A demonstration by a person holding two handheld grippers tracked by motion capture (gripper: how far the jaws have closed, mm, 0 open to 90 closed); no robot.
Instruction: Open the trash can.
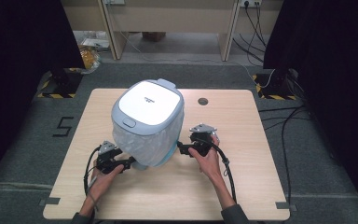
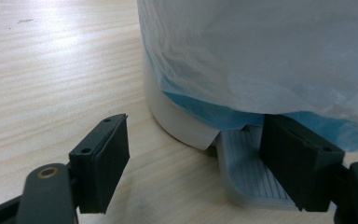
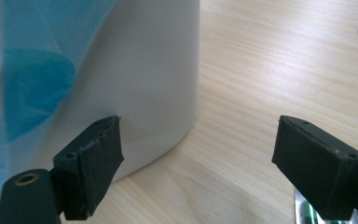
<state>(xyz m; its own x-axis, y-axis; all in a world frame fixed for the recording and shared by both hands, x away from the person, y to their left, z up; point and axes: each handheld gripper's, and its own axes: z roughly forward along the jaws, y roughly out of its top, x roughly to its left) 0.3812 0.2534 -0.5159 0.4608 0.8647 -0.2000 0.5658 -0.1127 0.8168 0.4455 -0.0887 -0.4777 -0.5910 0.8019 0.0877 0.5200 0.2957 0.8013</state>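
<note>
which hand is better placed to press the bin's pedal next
Left. Its gripper is open right at the grey ribbed pedal at the base of the bin, with one of its fingers over the pedal. The right gripper is open beside the bin's plain white wall, away from the pedal.

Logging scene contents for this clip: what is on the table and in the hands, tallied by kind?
Pedal bins, white lid, blue liner under a clear bag: 1
Hand-held grippers, left gripper and right gripper, both open beside the bin's base: 2
Wooden tables: 1
Total: 4
</note>
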